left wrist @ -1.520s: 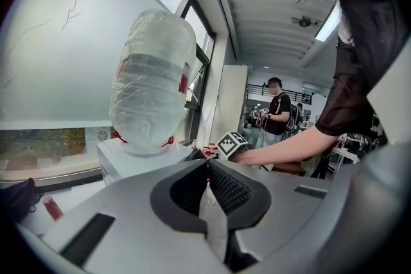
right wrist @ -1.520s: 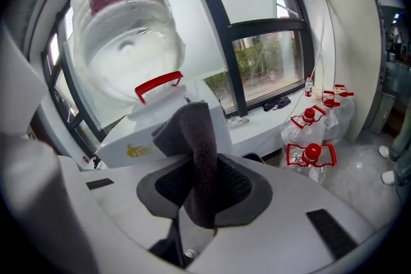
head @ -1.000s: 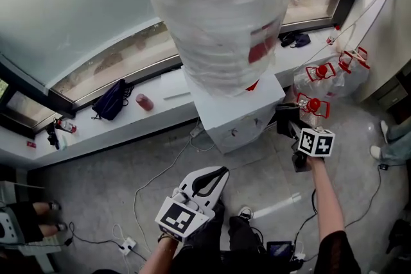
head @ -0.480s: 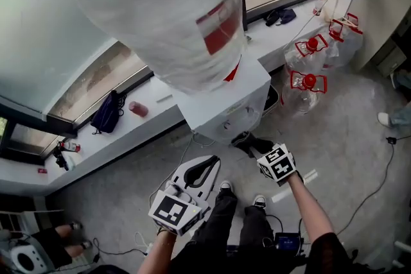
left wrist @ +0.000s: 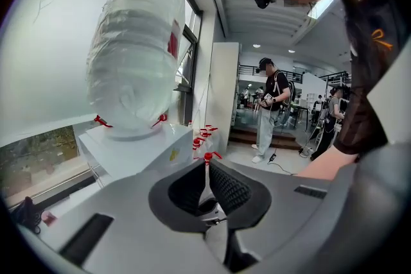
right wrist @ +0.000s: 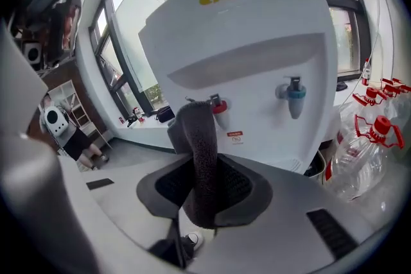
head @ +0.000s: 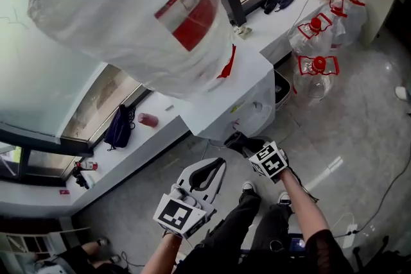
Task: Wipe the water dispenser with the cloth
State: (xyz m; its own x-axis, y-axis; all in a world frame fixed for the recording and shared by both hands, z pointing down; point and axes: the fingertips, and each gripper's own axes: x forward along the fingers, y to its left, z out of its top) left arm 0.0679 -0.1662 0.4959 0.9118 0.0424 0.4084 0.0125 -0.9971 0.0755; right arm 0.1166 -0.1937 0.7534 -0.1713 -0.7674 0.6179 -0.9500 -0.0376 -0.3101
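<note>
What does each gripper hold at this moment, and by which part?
The right gripper is shut on the dark cloth, pinching it near one end; the rest sticks out past the jaws. The left gripper is shut and holds nothing.

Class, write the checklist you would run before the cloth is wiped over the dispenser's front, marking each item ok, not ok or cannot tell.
1. Is the cloth clamped in the right gripper: ok.
2. Does the water dispenser face that gripper, nothing between: ok.
3. Is the cloth clear of the red tap: cannot tell, they overlap in view.
4. Is the left gripper shut, empty, away from the front: ok.
5. Is the bottle seated on top: ok.
</note>
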